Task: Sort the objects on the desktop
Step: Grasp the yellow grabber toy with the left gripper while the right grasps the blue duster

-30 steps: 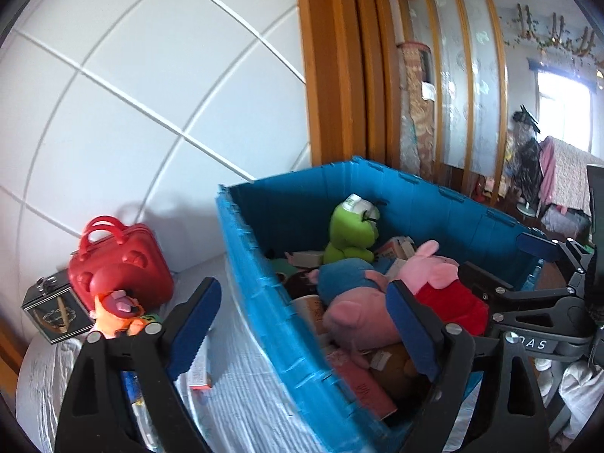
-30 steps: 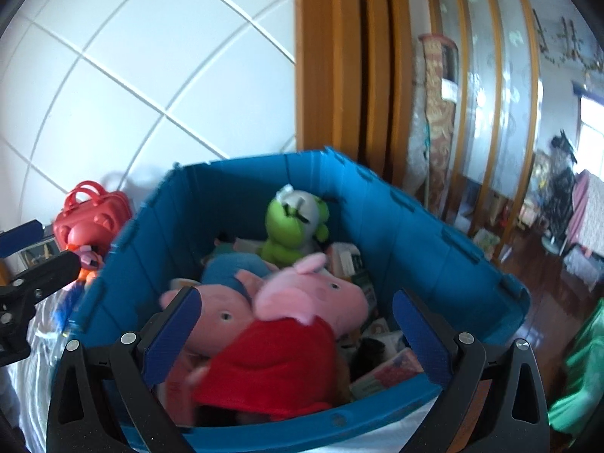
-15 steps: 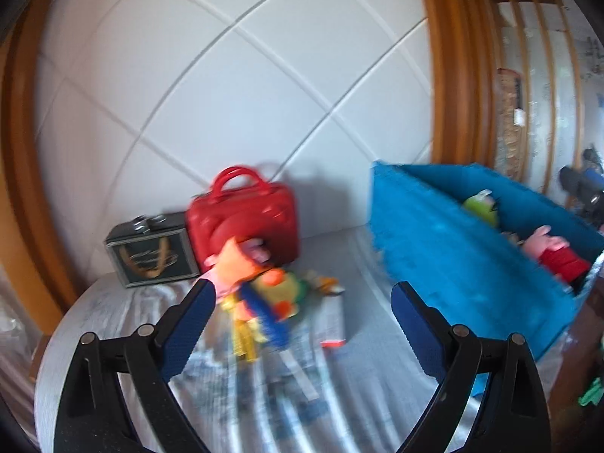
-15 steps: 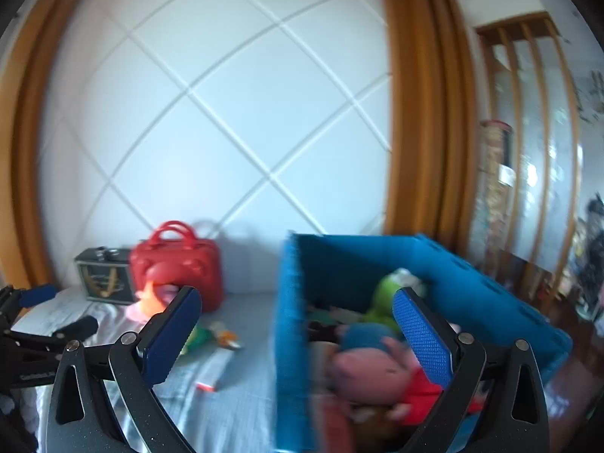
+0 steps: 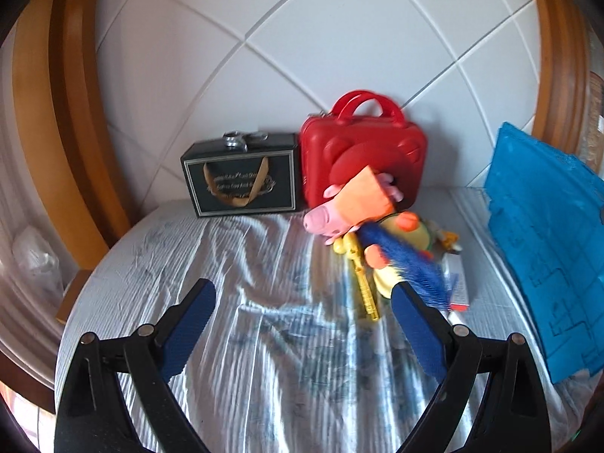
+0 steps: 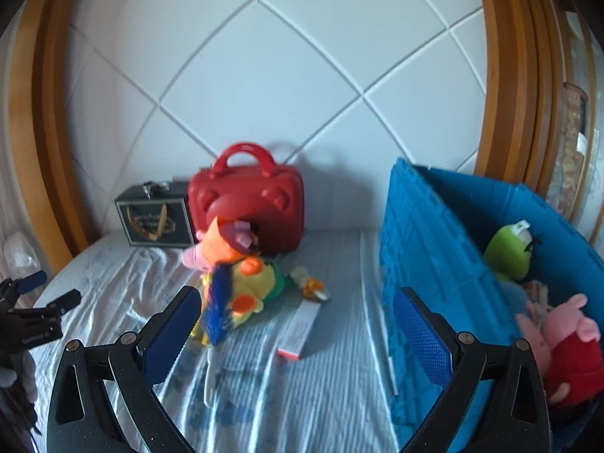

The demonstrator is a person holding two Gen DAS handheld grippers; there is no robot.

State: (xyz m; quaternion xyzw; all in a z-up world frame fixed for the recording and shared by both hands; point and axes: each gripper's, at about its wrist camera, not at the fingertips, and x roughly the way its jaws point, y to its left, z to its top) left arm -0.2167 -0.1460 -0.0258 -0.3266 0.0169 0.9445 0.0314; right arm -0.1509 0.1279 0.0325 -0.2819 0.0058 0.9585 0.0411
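Note:
A pile of toys lies on the striped cloth: a pink pig plush in an orange dress (image 5: 351,207) (image 6: 211,249), a yellow-green plush (image 5: 407,234) (image 6: 256,287), a blue brush (image 5: 411,268) and a gold toy key (image 5: 362,283). A white box with a red end (image 6: 302,330) lies beside them. The blue crate (image 6: 434,264) (image 5: 543,249) at the right holds a green frog plush (image 6: 509,253) and pink pig plushes (image 6: 562,339). My left gripper (image 5: 302,328) is open and empty, short of the pile. My right gripper (image 6: 294,332) is open and empty above the cloth.
A red carry case (image 5: 362,151) (image 6: 245,204) and a black gift box (image 5: 241,177) (image 6: 154,222) stand against the white quilted wall. Wooden frames flank the wall. The left gripper shows at the right wrist view's left edge (image 6: 34,313).
Both views have swung left, away from the inside of the blue crate, onto the cloth and the toy pile. Both grippers stay open and empty.

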